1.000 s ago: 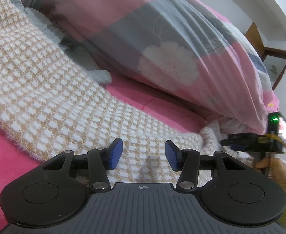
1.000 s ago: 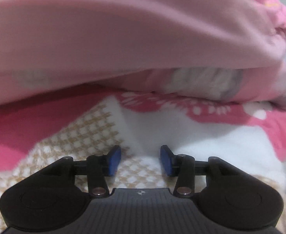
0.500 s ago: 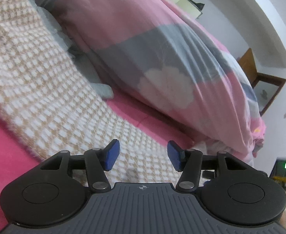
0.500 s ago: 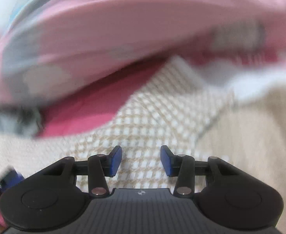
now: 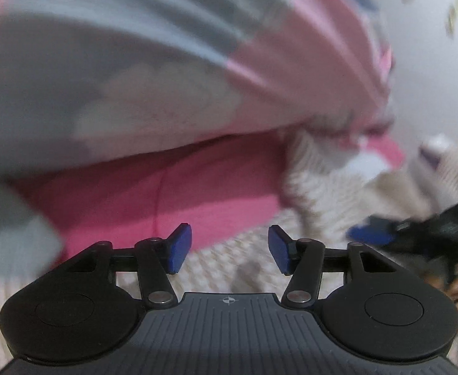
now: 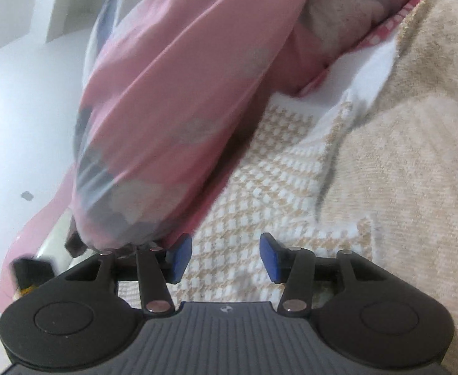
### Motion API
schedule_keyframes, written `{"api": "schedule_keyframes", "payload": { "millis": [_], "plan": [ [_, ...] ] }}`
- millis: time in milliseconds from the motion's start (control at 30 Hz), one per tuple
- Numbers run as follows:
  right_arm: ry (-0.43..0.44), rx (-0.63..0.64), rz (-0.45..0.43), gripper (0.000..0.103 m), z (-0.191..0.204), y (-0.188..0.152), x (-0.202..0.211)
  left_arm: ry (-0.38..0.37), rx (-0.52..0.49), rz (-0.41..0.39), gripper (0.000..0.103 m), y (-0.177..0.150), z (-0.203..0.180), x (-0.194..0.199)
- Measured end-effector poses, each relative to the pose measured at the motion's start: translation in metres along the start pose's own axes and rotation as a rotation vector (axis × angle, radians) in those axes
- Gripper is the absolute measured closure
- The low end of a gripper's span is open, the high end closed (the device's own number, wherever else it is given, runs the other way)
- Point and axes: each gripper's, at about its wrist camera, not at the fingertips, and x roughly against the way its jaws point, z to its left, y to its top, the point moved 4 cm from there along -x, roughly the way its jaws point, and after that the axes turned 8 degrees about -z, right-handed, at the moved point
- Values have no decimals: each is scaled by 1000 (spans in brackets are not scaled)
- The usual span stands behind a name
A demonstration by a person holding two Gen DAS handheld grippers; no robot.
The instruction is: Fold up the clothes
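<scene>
1. The checked sweater (image 6: 260, 193) is lying on the pink bed (image 5: 178, 193), right beside the big pink and grey quilt (image 6: 178, 93). A plain beige part (image 6: 400, 172) of the clothes is lying next to the checks; I cannot tell if it is the same sweater.
2. The left tongs (image 5: 229, 248) are standing spread apart over the sweater's edge. Nothing is sitting between the blue pads.
3. The right tongs (image 6: 225, 257) are opening a little wider. They are hanging over the checked cloth and pinching nothing.
4. The other tongs are showing blurry at the right edge of the left view, so both are close together.
5. I think the person is getting ready to grab, between two folds.
6. Next, I think each pair of tongs needs to go down to an edge or corner, pinch it, then lift and lay it over.
</scene>
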Motion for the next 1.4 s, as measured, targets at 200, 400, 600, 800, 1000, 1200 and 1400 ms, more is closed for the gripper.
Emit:
{"api": "schedule_keyframes", "payload": {
  "millis": [200,400,600,800,1000,1200,1400],
  "plan": [
    [61,-42,-12,52,-7,1,2,-149,-92,169,50,-4,10,-24],
    [73,-35,-3,51,-3,0,5,-219,-194,218,49,-9,13,-26],
    [78,-39,-5,49,1,-3,11,-259,-299,289,48,-12,5,-33],
    [80,-41,-6,48,2,-5,13,-248,-388,262,70,-19,-7,-21],
    [83,-47,-7,48,2,-6,14,-164,-552,178,96,-33,-34,-2],
    [89,-56,-9,48,1,-6,15,20,-421,135,97,-26,-21,22],
    [88,-54,-6,48,2,-5,15,142,-356,119,96,-26,-7,33]
  ]
}}
